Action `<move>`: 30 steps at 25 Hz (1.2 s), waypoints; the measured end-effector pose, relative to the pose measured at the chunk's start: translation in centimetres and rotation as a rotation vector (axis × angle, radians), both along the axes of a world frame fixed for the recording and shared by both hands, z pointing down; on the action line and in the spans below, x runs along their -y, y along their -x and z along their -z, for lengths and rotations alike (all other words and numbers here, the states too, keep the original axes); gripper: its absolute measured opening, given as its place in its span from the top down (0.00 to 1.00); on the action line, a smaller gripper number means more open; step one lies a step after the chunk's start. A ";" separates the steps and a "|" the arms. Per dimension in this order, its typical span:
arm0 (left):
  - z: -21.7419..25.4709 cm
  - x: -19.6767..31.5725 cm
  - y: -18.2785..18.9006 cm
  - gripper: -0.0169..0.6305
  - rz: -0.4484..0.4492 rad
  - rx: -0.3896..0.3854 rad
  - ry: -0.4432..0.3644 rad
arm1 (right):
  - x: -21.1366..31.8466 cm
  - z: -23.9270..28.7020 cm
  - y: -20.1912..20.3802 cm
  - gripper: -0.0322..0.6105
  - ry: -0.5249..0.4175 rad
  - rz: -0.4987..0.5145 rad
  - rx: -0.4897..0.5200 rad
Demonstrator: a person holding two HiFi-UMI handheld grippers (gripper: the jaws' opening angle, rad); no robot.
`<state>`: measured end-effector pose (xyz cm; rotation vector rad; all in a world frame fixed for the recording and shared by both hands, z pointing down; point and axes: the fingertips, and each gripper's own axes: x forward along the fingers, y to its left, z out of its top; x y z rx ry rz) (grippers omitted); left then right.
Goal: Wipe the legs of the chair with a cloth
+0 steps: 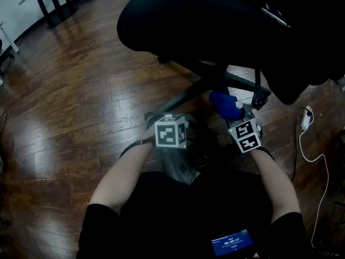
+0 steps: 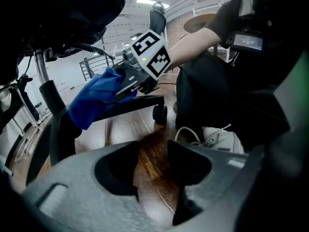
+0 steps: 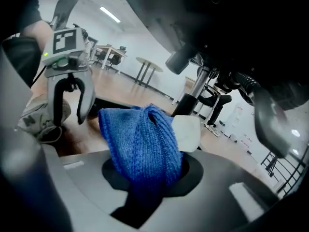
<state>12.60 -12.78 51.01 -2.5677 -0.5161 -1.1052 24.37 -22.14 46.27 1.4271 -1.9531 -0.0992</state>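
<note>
**Head view.**
- Left gripper (image 1: 163,121): low centre, with its marker cube facing up. It is just short of the end of one chair leg (image 1: 183,99).
- Right gripper (image 1: 235,112): beside the left gripper, tilted marker cube on top. A blue cloth (image 1: 225,104) is bunched at its tip, pushed in where the legs meet.
- Black chair seat (image 1: 215,20): ahead of and above both grippers.
- Wooden floor (image 1: 70,90): spreads out to the left of the left gripper.
- White cable (image 1: 302,144): lies on the floor, out past the right gripper.

**Left gripper view.**
- Left gripper (image 2: 153,161): released, with its jaws standing apart. Only floorboards show in the gap.
- Right gripper (image 2: 120,88): ahead and above, reaching in from the right. It carries the blue cloth (image 2: 94,103) against the chair leg (image 2: 145,100), close to the chair column (image 2: 48,95).
- Castor (image 2: 160,114): at the outer end of that leg, straight ahead of the open jaws.
- White shoe (image 2: 219,139): on the floor, ahead and to the right.

**Right gripper view.**
- Right gripper (image 3: 157,146): clenched on the blue cloth (image 3: 135,134), which bulges up out of the jaws. One white fingertip (image 3: 187,132) shows at the cloth's right edge.
- Left gripper (image 3: 70,103): ahead on the left, well apart from the cloth, with its two fingers spread and empty.
- Chair column (image 3: 193,93): just beyond the cloth.
- Round table (image 3: 145,64): far behind.
</note>
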 end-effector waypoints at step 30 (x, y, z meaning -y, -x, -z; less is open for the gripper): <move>2.4 0.8 -1.3 0.68 0.027 -0.112 0.000 | 4.4 -1.5 2.8 0.82 0.000 0.154 -0.520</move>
